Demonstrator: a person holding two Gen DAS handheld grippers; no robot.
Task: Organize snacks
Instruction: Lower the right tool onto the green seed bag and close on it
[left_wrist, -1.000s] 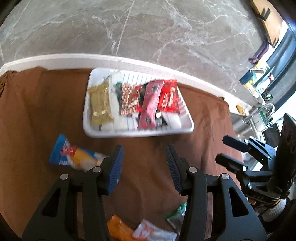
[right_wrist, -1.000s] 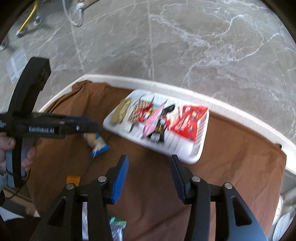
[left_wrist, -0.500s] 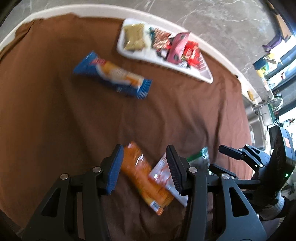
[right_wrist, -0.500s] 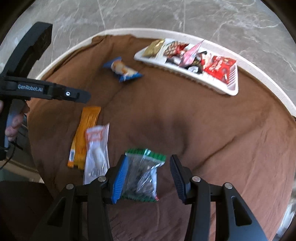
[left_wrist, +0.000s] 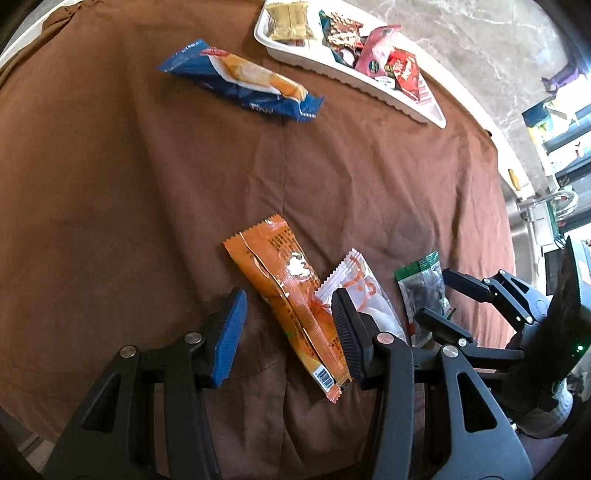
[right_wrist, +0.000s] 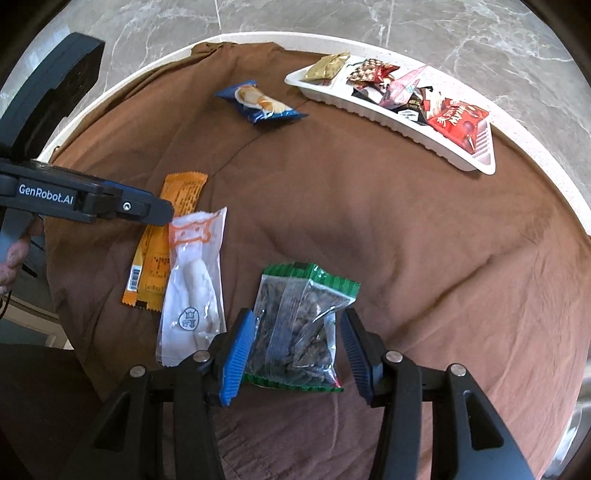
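On the brown cloth (left_wrist: 147, 184) an orange packet (left_wrist: 284, 280) lies between the pads of my left gripper (left_wrist: 288, 332), which is open and not pressing on it. A white-and-clear packet (left_wrist: 360, 284) lies just right of it, partly under the right pad. My right gripper (right_wrist: 297, 350) is open and straddles a green-edged clear bag of dark snacks (right_wrist: 299, 314) that lies flat on the cloth. A blue packet (right_wrist: 258, 101) lies farther back. The white tray (right_wrist: 388, 122) at the far edge holds several snack packets.
The round table's white rim (right_wrist: 147, 66) runs behind the cloth, with grey marble floor (right_wrist: 443, 29) beyond. A hand (right_wrist: 14, 254) holds the left gripper at the left edge of the right wrist view. Bare cloth lies between the near packets and the tray.
Both grippers have pulled back from the tray and come down over the near packets. The orange packet and the green-edged bag now sit between their pads.
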